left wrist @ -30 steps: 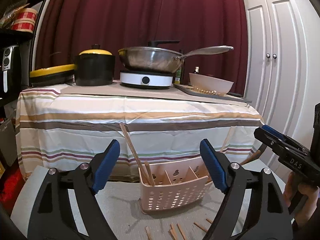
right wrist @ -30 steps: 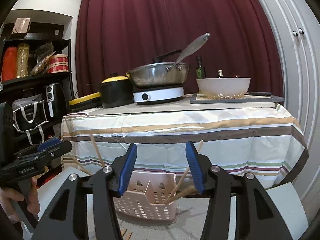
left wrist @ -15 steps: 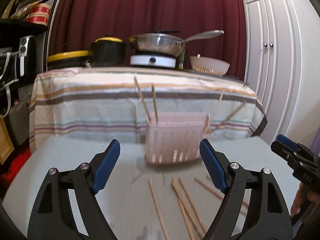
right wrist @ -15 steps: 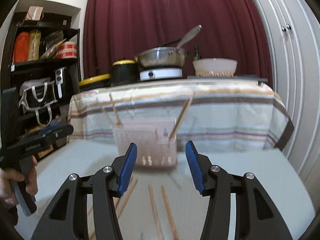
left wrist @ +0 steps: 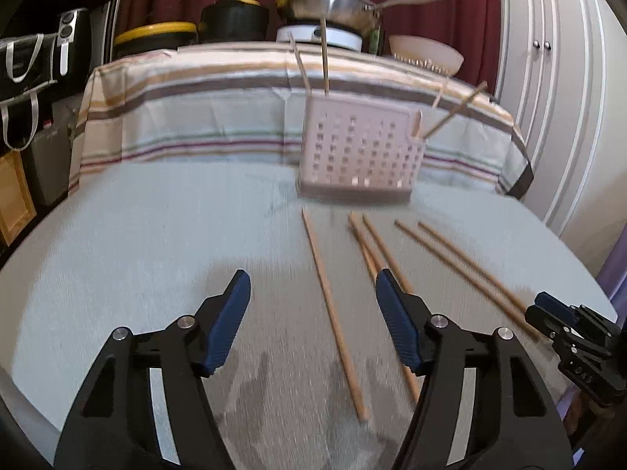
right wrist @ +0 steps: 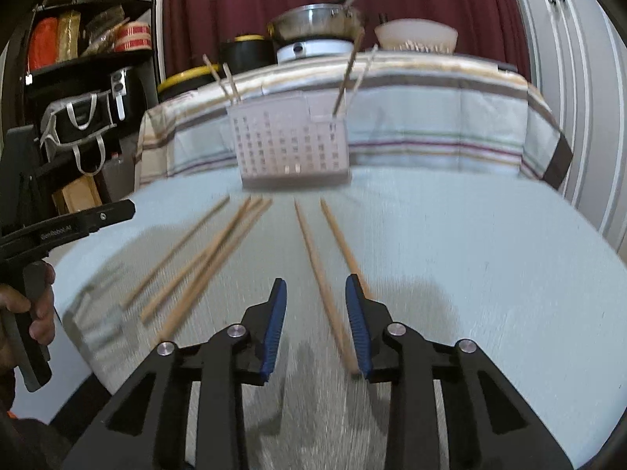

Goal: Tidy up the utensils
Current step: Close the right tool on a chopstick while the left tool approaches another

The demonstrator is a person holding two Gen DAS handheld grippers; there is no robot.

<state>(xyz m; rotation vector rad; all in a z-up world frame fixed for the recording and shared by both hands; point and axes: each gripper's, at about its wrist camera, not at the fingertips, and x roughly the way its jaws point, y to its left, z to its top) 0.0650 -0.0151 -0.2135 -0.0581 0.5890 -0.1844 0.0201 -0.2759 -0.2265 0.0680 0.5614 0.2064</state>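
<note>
A pink perforated utensil holder (left wrist: pixel 360 149) (right wrist: pixel 290 145) stands at the far side of the pale grey table (left wrist: pixel 137 243), with a few wooden chopsticks upright in it. Several more chopsticks lie loose in front of it. My left gripper (left wrist: pixel 313 293) hangs low over the table with its jaws closing; one chopstick (left wrist: pixel 329 301) lies on the cloth between them, untouched. My right gripper (right wrist: pixel 315 290) is also closing, narrower, around another chopstick (right wrist: pixel 321 282) that the pads do not press. A second one (right wrist: pixel 339 235) lies just to its right. Each gripper shows at the other view's edge (left wrist: pixel 548 309) (right wrist: pixel 125 207).
Behind stands a striped-cloth table (left wrist: pixel 235 90) with a steel pan (left wrist: pixel 333 4), a black pot (left wrist: pixel 233 19) and a white bowl (left wrist: pixel 425 55). Dark shelves with bags (right wrist: pixel 78 117) are at the left, white cabinet doors (left wrist: pixel 556 78) at the right. A hand (right wrist: pixel 35 305) holds the left gripper.
Both grippers have dropped down toward the table, bringing the loose chopsticks into view between the fingers. Both pairs of jaws have narrowed, the right more than the left.
</note>
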